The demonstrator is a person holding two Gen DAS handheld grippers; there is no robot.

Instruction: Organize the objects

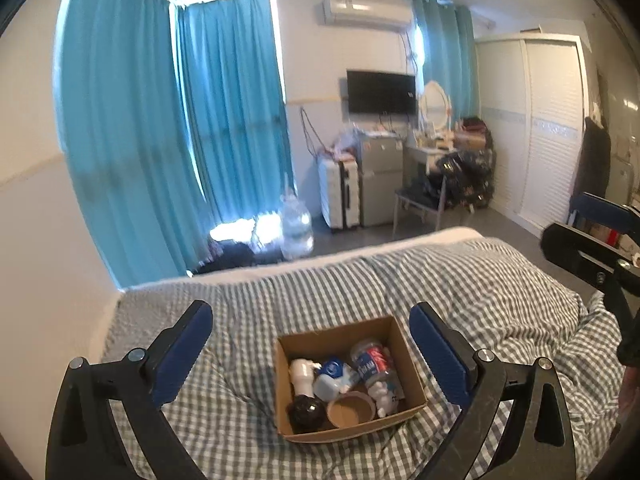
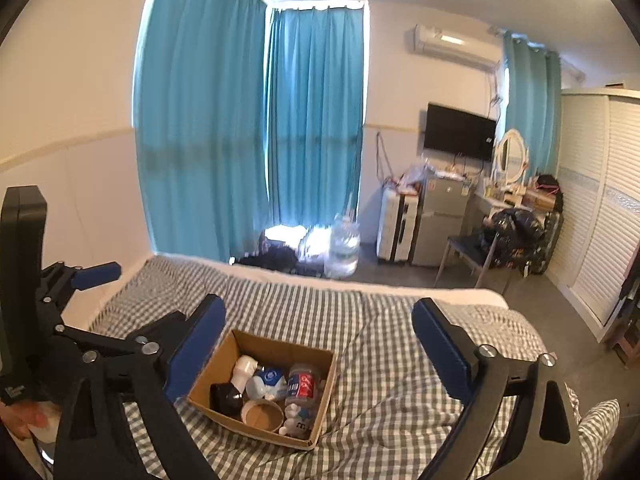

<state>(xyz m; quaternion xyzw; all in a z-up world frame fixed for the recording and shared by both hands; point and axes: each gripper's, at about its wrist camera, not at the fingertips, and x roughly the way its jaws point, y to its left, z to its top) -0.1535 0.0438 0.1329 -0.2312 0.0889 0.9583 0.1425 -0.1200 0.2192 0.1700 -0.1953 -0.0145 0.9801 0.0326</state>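
Observation:
An open cardboard box (image 1: 394, 330) sits on the checked bed cover (image 1: 320, 284); it also shows in the right wrist view (image 2: 326, 380). Inside lie a white bottle (image 1: 302, 376), a blue-and-white container (image 1: 332, 376), a clear bottle with a red-blue label (image 1: 372, 362), a black round object (image 1: 306, 412), a brown tape roll (image 1: 350, 410) and a small white figure (image 1: 382, 396). My left gripper (image 1: 312, 320) is open and empty above the box. My right gripper (image 2: 318, 320) is open and empty above the box, to its right.
The bed cover (image 2: 384, 344) is rumpled at the right. Beyond the bed's foot are teal curtains (image 1: 224, 112), a large water jug (image 1: 296, 228), a suitcase (image 1: 340, 194), a small fridge (image 1: 380, 180), a chair (image 1: 420, 204) and a white wardrobe (image 1: 532, 128).

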